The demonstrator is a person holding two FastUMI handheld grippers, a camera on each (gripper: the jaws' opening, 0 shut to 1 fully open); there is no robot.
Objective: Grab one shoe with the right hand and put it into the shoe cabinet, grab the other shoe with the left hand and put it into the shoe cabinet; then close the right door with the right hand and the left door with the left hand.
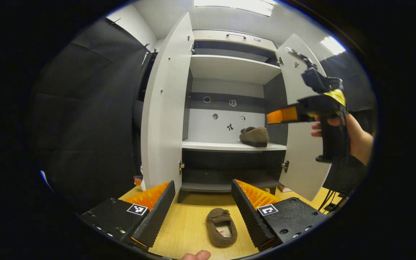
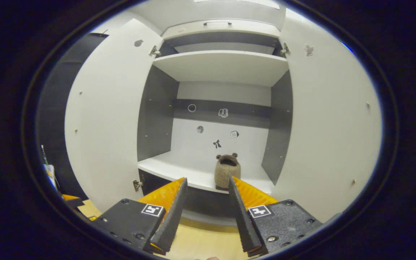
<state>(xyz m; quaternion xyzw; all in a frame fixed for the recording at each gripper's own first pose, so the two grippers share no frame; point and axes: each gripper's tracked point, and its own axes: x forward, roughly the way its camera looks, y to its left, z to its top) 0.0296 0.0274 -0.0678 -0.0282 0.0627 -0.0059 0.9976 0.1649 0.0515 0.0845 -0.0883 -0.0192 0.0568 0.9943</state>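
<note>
One brown fuzzy shoe (image 1: pixel 254 136) (image 2: pixel 226 172) stands on the middle shelf (image 1: pixel 211 146) of the white shoe cabinet, at its right side. The other brown shoe (image 1: pixel 222 227) lies on the wooden floor (image 1: pixel 186 227), between and just below my left gripper's (image 1: pixel 203 193) open orange fingers. My right gripper (image 2: pixel 206 187) is open and empty, a little in front of the shelf's shoe; in the left gripper view the right gripper (image 1: pixel 284 115) is held up by a hand (image 1: pixel 356 135) at the cabinet's right. Both doors, left (image 1: pixel 164 108) and right (image 1: pixel 300 144), stand open.
An upper shelf (image 1: pixel 231 66) and a dark bottom compartment (image 1: pixel 229 173) sit inside the cabinet. Black cloth (image 1: pixel 89 119) hangs to the left. Cables (image 1: pixel 332 202) trail on the floor at the right. A fingertip (image 1: pixel 197 255) shows at the bottom edge.
</note>
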